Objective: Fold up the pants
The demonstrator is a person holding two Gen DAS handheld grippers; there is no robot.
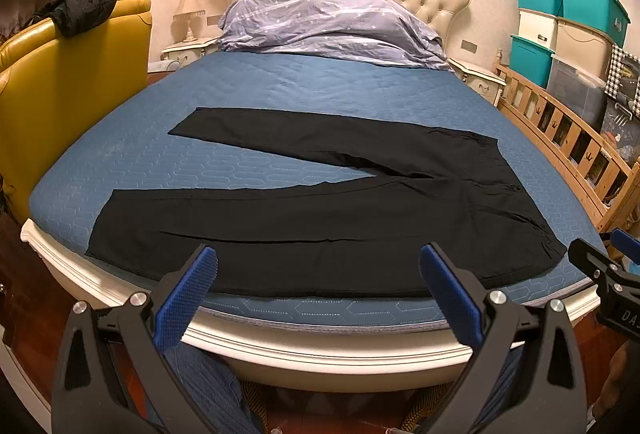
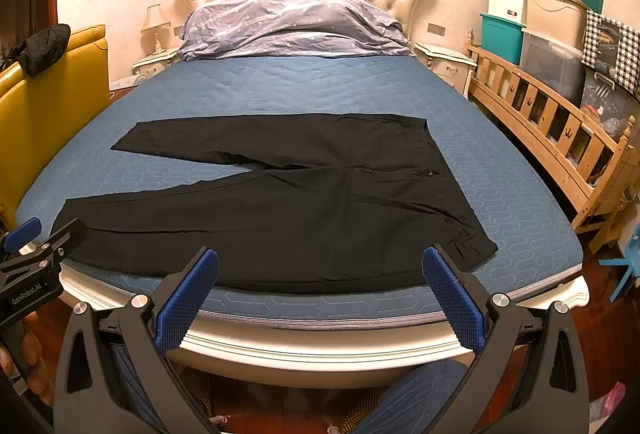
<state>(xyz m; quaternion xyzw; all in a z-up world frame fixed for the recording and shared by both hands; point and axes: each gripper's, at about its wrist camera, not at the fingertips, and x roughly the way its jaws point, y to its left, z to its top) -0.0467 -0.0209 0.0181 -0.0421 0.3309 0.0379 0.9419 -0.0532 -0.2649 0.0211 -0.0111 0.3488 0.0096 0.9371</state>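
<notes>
Flat, black pants [image 1: 320,218], legs splayed, quilted blue mattress [image 1: 280,94]; both claws agape

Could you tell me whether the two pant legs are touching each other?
Apart: the left wrist view shows blue mattress between the legs of the pants, which join only at the crotch.

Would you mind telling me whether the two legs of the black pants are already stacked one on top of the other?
No, the black pants lie flat on the blue mattress with their legs spread apart in a V.
</notes>
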